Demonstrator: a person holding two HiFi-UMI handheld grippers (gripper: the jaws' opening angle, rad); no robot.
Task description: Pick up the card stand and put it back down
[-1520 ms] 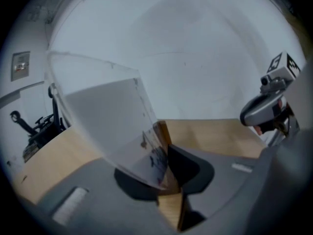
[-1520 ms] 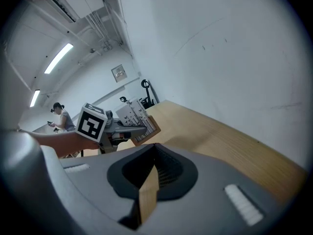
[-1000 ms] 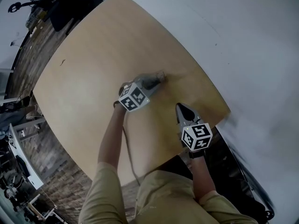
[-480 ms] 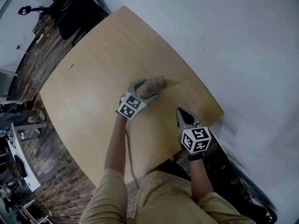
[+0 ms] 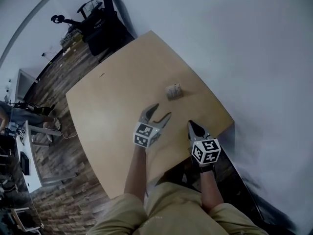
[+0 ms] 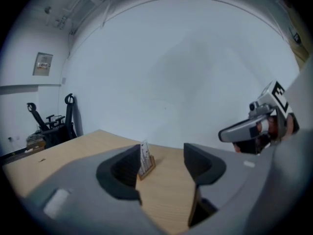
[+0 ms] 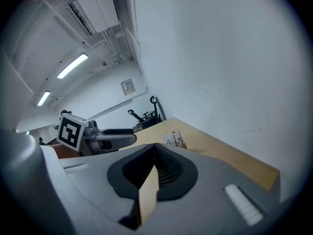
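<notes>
Wooden table [image 5: 117,94], card stand [image 5: 174,90], chairs [image 5: 100,21] beyond

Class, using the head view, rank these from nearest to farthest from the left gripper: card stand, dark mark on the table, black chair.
1. Card stand, on the table just ahead of the left gripper, whose empty jaws are closing.
2. Dark mark, on the table's far left.
3. Black chair, beyond the table's far corner.

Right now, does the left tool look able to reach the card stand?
Likely yes. The card stand stands upright on the table, just ahead of the left tool, with only bare tabletop between them. The jaws are apart but closing, with nothing between them, so they may need reopening first.
</notes>
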